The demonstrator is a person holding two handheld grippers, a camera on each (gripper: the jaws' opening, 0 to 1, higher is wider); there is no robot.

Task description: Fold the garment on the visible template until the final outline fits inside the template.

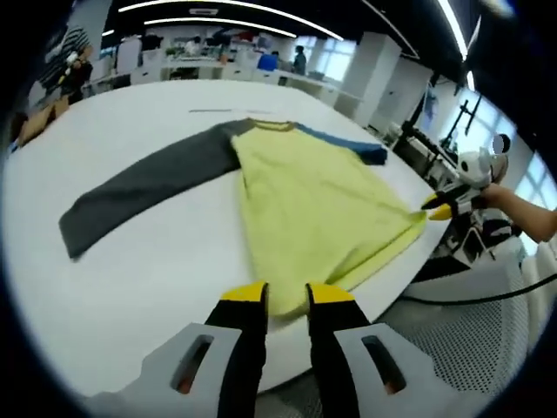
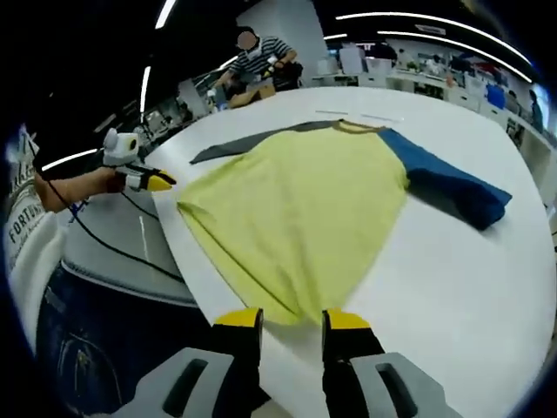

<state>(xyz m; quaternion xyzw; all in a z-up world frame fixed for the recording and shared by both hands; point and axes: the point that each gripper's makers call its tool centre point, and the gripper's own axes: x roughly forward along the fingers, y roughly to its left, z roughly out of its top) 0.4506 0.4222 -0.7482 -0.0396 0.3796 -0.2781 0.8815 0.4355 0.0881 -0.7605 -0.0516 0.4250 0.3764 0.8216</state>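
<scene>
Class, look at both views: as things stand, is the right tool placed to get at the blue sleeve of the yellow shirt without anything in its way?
Probably yes. The right tool sits open at the yellow shirt's hem, and the blue sleeve lies flat on the white table with bare tabletop between them.

Bright ceiling strips (image 1: pixel 218 24), sharp center, fisheye-warped edges.
</scene>
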